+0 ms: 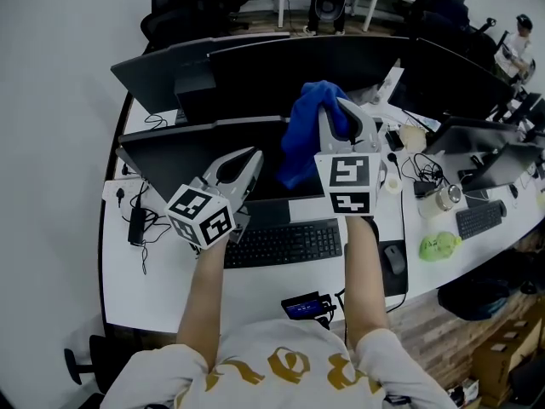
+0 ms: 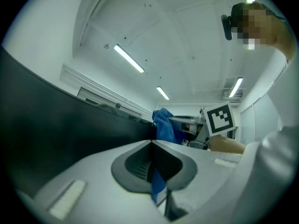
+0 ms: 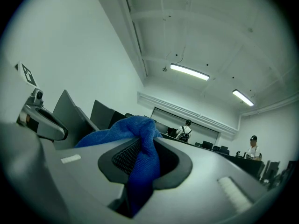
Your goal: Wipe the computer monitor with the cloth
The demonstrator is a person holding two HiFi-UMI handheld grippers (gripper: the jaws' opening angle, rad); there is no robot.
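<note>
Where the white desk (image 1: 255, 284) meets the person's chest, a small dark device with a lit screen (image 1: 302, 305) lies at the edge. Beyond it come a black keyboard (image 1: 285, 242) and, to its right, a mouse (image 1: 394, 257). Behind the keyboard stands the computer monitor (image 1: 170, 156), its screen dark, with more monitors (image 1: 281, 71) behind it. Both grippers are raised before the screen and cover part of it in the head view. Only the right gripper view shows people (image 3: 184, 130) far across the room. Only the head view shows the left gripper (image 1: 254, 155) apart from the blue cloth (image 1: 306, 135). Its jaws are pressed together, and a blue strip shows through the slot below the pads. The right gripper (image 1: 334, 109) pinches the cloth, which hangs before the monitor's top right; whether the two touch cannot be told.
</note>
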